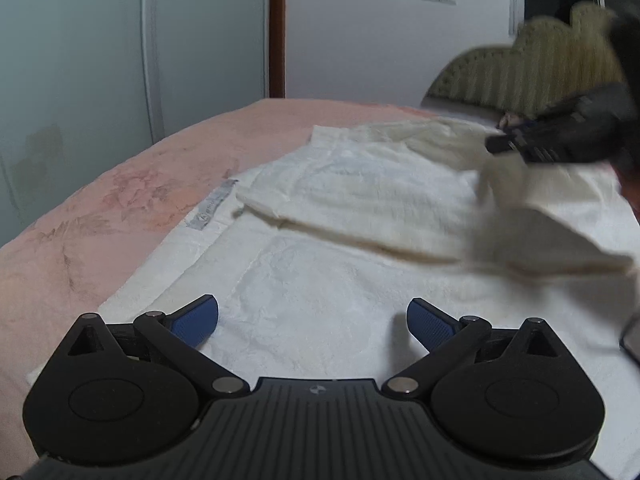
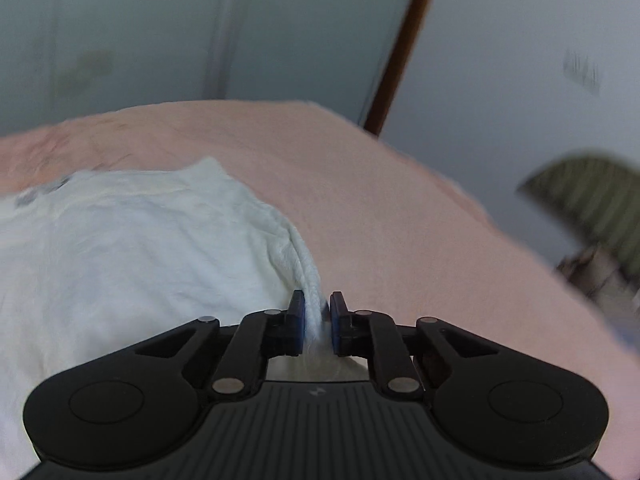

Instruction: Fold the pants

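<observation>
Left wrist view first: the left hand-held gripper [image 1: 312, 322] sits low over the near end of the white pants [image 1: 320, 216] with its blue pads spread wide apart, gripping nothing. My guess is it's parked there to pin or smooth the near part while the other side does the fold. The pants are spread out on the bed [image 1: 120, 184], which has a pink cover with a faded flower print. The fabric looks soft and crinkly, kind of like a textured cotton, and one layer is already lying over another with a diagonal folded edge. There's a grey label strip [image 1: 212, 206] near the left edge of the cloth. Over on the far right, the right hand-held gripper [image 1: 516, 142] is blurry and has a bit of cloth lifted off the surface. A ribbed olive headboard [image 1: 532, 68] is behind it

Right wrist view: the right hand-held gripper [image 2: 317, 312] is clamped tight on a bunched edge of the pants [image 2: 140, 240], the cloth gathering into ropey pleats as it runs into the pads. That pinch looks like it's there so the edge can be carried over for the fold. Pink bed cover [image 2: 400, 220] fills everything past it, background's smeared
</observation>
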Motion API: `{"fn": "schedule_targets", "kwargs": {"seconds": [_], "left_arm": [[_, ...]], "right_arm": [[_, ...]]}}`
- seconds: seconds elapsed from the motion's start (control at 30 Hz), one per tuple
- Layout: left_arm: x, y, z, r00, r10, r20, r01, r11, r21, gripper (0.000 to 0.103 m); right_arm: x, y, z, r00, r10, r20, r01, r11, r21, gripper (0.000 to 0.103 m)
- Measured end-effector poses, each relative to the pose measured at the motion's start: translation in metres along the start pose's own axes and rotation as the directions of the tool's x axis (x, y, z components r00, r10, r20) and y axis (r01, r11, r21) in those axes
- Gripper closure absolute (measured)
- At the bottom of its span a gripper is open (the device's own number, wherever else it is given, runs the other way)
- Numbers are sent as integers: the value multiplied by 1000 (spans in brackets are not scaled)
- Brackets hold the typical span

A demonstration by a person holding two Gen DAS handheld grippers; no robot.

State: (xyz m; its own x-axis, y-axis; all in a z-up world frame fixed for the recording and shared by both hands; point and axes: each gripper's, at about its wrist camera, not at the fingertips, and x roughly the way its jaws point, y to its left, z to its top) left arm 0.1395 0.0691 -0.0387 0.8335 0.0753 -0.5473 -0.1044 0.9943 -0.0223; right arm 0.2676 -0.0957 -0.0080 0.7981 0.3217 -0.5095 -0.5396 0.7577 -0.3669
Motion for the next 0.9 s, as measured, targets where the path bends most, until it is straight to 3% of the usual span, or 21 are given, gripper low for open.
{"fn": "schedule_targets", "kwargs": {"seconds": [0.1, 0.17, 0.23, 0.3, 0.37, 0.43, 0.53, 0.63, 0.67, 0.7, 0.77, 0.83, 0.9], "left_arm": [[-21, 21, 6, 995, 16, 94, -4, 992, -126, 1], [-36, 41, 8, 989, -22, 148, 57, 970, -236, 1], [-48, 66, 9, 976, -119, 183, 182, 906, -381, 1], [-53, 83, 11, 957, -214, 197, 285, 821, -495, 1], [-54, 88, 16, 940, -290, 182, 342, 776, -530, 1], [-56, 83, 19, 925, -334, 180, 378, 766, -520, 1], [-65, 73, 17, 929, -320, 185, 370, 796, -479, 1], [-72, 70, 16, 935, -299, 189, 353, 816, -458, 1], [-72, 71, 15, 936, -296, 188, 350, 812, -467, 1], [-71, 72, 15, 935, -301, 187, 354, 803, -480, 1], [-70, 71, 15, 931, -315, 185, 365, 792, -489, 1], [-69, 72, 15, 930, -319, 181, 367, 795, -484, 1], [-63, 72, 14, 930, -329, 164, 365, 777, -513, 1]], "right_arm": [[-59, 41, -12, 997, -31, 67, 41, 989, -143, 91], [-91, 67, -22, 995, -33, 93, 52, 978, -203, 92], [-125, 93, -38, 993, -36, 117, 66, 961, -268, 92], [-151, 117, -56, 992, -5, 124, 43, 951, -306, 96], [-166, 142, -71, 993, 31, 116, 12, 936, -353, 96], [-169, 158, -86, 993, 50, 105, -8, 931, -364, 96], [-163, 166, -90, 991, 8, 134, 38, 943, -331, 96], [-170, 143, -67, 959, -65, 275, 119, 976, -182, 94], [-171, 134, -60, 956, -47, 289, 89, 987, -134, 82], [-169, 124, -52, 962, -7, 272, 35, 995, -98, 45], [-162, 122, -46, 964, 18, 267, 5, 996, -85, 0], [-157, 138, -46, 967, 3, 255, 38, 987, -156, 0], [-146, 158, -51, 970, -71, 233, 133, 956, -261, 0]]}}
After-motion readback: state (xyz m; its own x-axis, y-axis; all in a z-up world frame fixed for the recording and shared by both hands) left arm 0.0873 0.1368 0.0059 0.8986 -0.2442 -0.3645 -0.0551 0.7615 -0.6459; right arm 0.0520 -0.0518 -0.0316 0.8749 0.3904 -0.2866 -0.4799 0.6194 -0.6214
